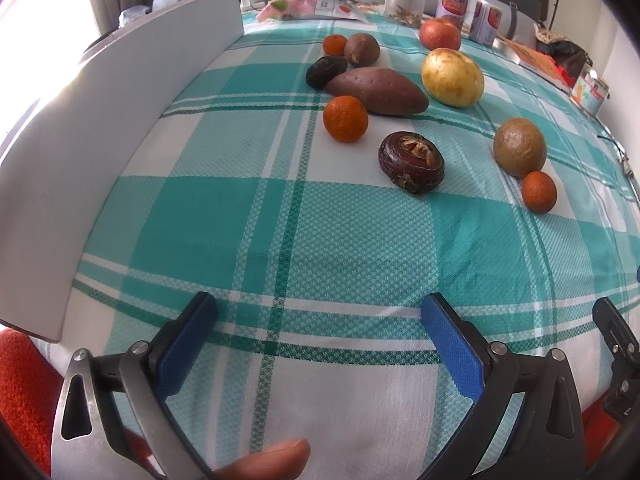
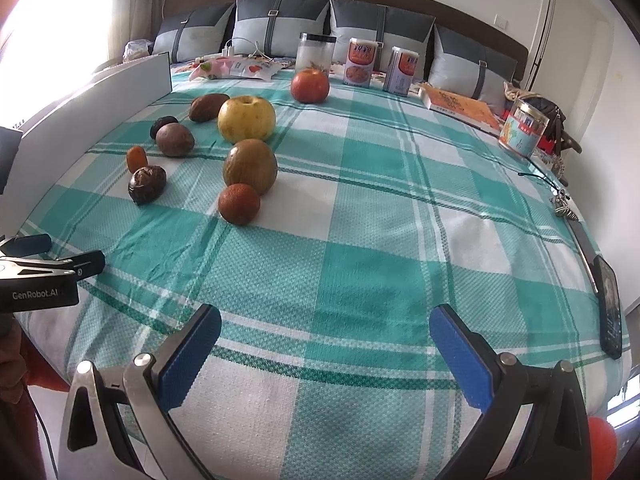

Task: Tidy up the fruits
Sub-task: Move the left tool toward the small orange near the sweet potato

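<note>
Fruits and roots lie scattered on a teal checked cloth point(image 1: 280, 220). In the left wrist view: a yellow apple point(image 1: 452, 77), a red apple point(image 1: 439, 34), a sweet potato point(image 1: 376, 90), a dark water chestnut point(image 1: 411, 162), a brown-green fruit point(image 1: 519, 147), and three small oranges point(image 1: 345, 118) point(image 1: 538, 191) point(image 1: 334, 44). My left gripper point(image 1: 320, 312) is open and empty, well short of them. My right gripper point(image 2: 326, 322) is open and empty; the small orange point(image 2: 239, 203) and brown-green fruit point(image 2: 250, 167) lie ahead to its left.
A white board point(image 1: 120, 120) stands along the table's left edge. A clear jar point(image 2: 315, 53), two cans point(image 2: 360, 62), a book point(image 2: 460, 106) and a tin point(image 2: 523, 127) stand at the back and right. A phone point(image 2: 610, 306) lies at the right edge.
</note>
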